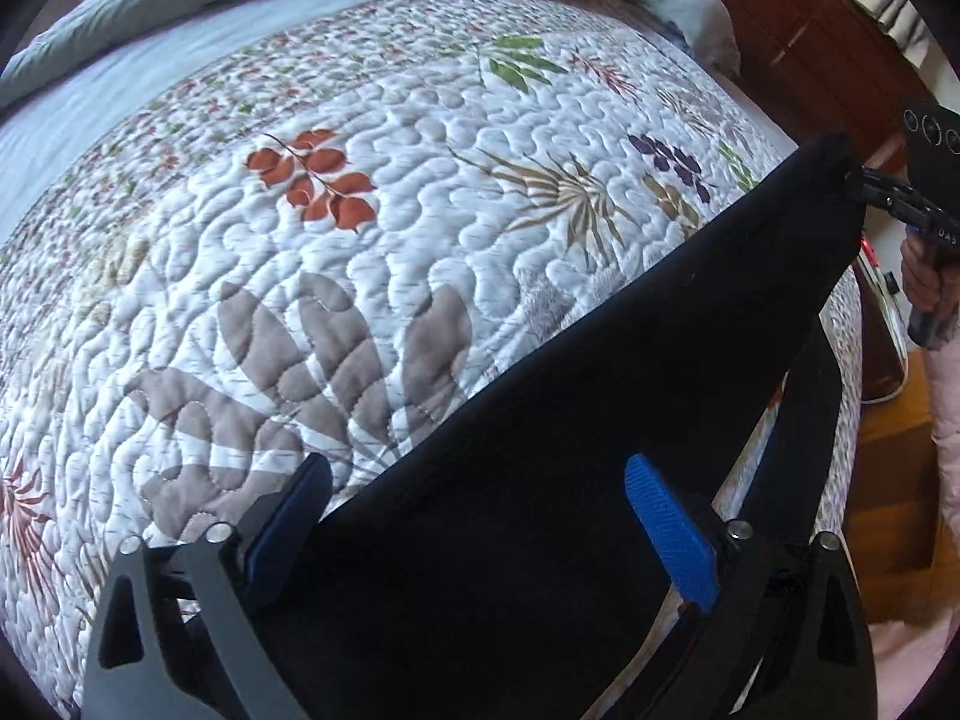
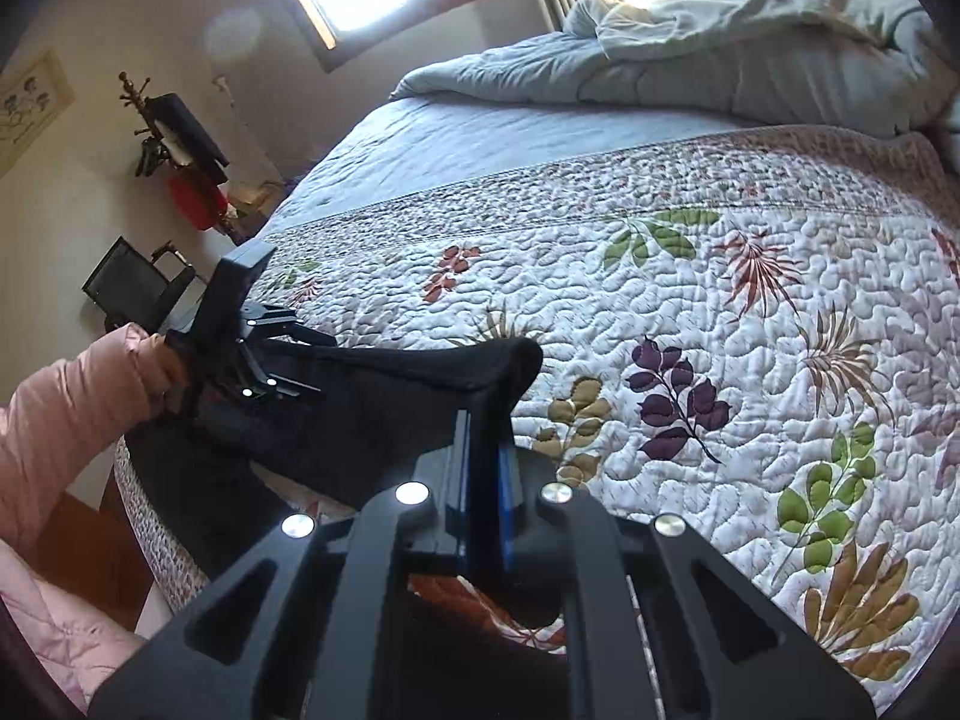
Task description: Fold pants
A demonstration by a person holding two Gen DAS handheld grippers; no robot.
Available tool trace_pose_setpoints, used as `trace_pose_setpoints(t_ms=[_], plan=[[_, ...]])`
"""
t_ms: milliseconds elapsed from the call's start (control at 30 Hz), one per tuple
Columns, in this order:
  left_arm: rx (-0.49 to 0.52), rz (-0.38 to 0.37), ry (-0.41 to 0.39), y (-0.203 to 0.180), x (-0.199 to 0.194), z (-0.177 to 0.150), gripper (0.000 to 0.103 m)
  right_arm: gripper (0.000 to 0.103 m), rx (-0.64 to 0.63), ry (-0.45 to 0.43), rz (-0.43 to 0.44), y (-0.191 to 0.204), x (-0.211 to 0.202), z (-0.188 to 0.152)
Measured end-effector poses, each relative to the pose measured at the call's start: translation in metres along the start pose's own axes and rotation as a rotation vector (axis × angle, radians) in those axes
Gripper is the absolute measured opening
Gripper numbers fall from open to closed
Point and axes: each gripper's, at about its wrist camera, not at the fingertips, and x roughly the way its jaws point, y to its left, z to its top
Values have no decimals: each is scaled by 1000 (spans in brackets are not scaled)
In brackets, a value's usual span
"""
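Note:
Black pants (image 1: 600, 390) hang stretched above a floral quilted bedspread (image 1: 360, 240). In the left wrist view the cloth runs between the blue pads (image 1: 672, 540) of my left gripper (image 1: 480, 492), whose fingers stand wide apart, up to my right gripper (image 1: 888, 198) at the far right, which pinches the far corner. In the right wrist view my right gripper (image 2: 486, 450) is shut on a fold of the pants (image 2: 420, 384). The left gripper (image 2: 282, 354) shows at the left with cloth around it.
A grey-blue duvet (image 2: 720, 60) is bunched at the head of the bed (image 2: 480, 138). A wooden footboard (image 1: 810, 48) and wooden floor (image 1: 888, 510) lie to the right. A coat stand (image 2: 174, 138) and a chair (image 2: 132, 288) stand by the wall.

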Motion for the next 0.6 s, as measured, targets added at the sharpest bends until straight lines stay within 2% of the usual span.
trace_pose_setpoints(t_ms=[33, 67, 133, 167, 233, 367, 500, 533, 600], plan=[[-3, 1, 9, 2, 0, -2, 73, 6, -3, -3, -3, 2, -2, -1], [-12, 10, 20, 5, 0, -4, 65, 6, -4, -6, -5, 3, -3, -1], [-38, 37, 23, 14, -2, -9, 26, 6, -8, -10, -5, 5, -3, -1], [-56, 33, 20, 18, -4, -11, 18, 6, -11, -14, -4, 6, -3, -1], [-102, 7, -6, 25, -12, -16, 10, 6, -10, -25, -4, 9, -4, 0], [-75, 104, -119, 7, -44, -24, 6, 6, 12, -58, -36, 6, -7, 1], [-84, 319, -266, -42, -84, -44, 6, 6, 44, -75, -95, 0, -7, -7], [-60, 403, -298, -66, -91, -54, 6, 6, 44, -82, -112, 0, -6, -12], [-21, 504, -335, -103, -96, -75, 6, 7, 46, -92, -145, 0, -6, -25]])
